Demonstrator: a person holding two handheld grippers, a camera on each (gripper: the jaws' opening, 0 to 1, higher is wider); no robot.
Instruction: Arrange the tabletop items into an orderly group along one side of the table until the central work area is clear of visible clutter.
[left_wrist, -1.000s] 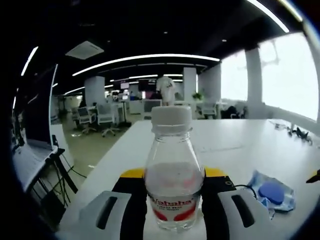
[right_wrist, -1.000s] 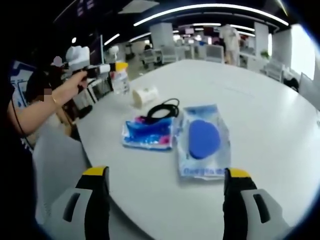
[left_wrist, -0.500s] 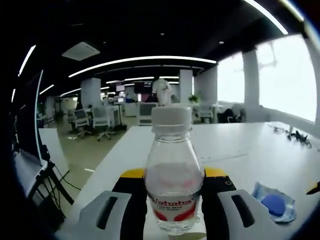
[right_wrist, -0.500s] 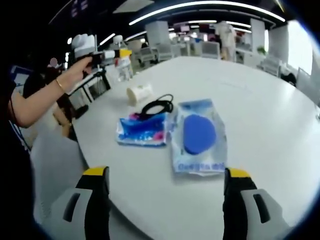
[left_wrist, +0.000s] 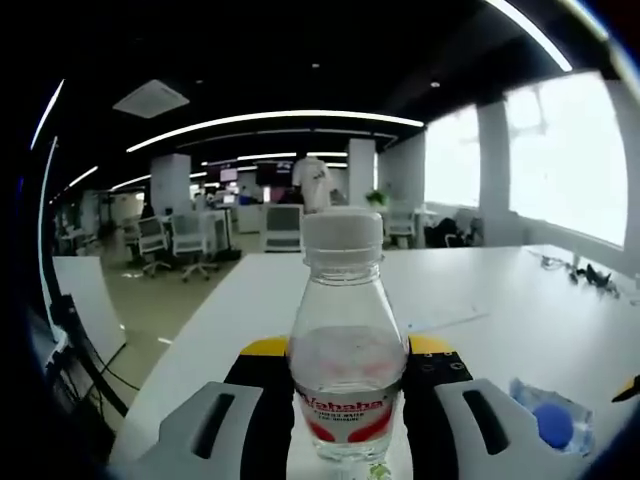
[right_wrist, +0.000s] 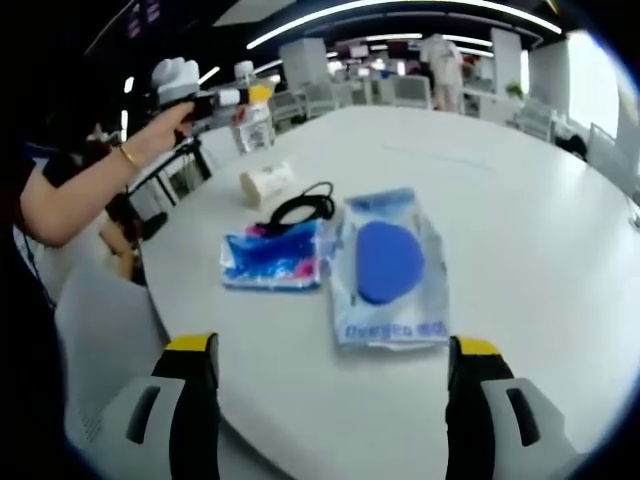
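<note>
Left gripper (left_wrist: 347, 425) clamping upright water bottle (left_wrist: 347, 360), seemingly hovering over counter's (right_wrist: 520, 200) near edge | right gripper (right_wrist: 330, 400) gaping wide, facing blue pouch (right_wrist: 387, 268) lying lengthwise straight ahead mid-counter.

White table (right_wrist: 520, 200), pouches (right_wrist: 388, 268), cable (right_wrist: 303, 207)

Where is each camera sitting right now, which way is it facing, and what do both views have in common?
Left gripper view: rides on the left hand-held gripper, looking along the white table into an office; its jaws clamp a water bottle.
Right gripper view: rides on the right hand-held gripper, jaws apart, looking down across the table at two blue packets, a black cable and a paper cup; the person's arm shows at left.
Shared: the table, bottle, left hand-held gripper and round-pad packet.
</note>
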